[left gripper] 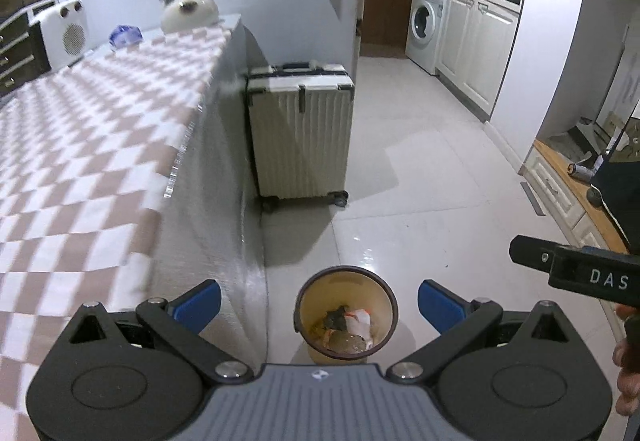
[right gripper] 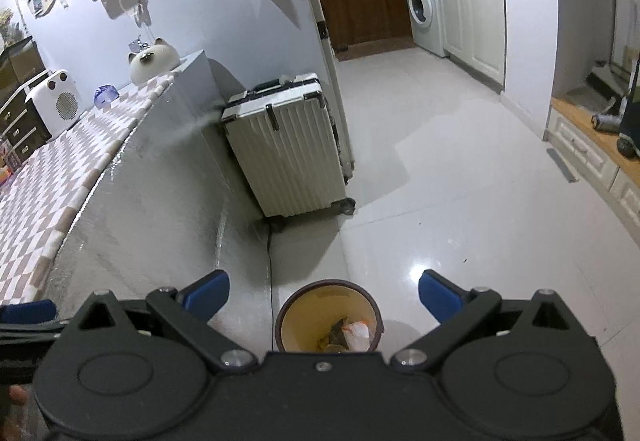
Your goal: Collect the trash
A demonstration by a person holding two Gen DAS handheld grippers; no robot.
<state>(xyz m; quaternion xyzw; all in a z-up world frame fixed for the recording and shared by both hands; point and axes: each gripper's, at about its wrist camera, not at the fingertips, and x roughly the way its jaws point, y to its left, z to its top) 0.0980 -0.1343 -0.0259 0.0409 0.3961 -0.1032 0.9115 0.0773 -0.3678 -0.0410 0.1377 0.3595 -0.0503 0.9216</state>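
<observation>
Bin (right gripper: 329, 315) near edge hidden by right tool (right gripper: 324, 297); trash (right gripper: 348, 333) indistinct.

White capital letters "DAS" are printed on the black body of the right gripper (left gripper: 592, 273), at about three o'clock in the left wrist view; the word runs off the edge. No other text is legible

Right gripper (right gripper: 324, 295) wide open above trash bin (right gripper: 288, 325), suitcase (right gripper: 288, 149) beyond
</observation>
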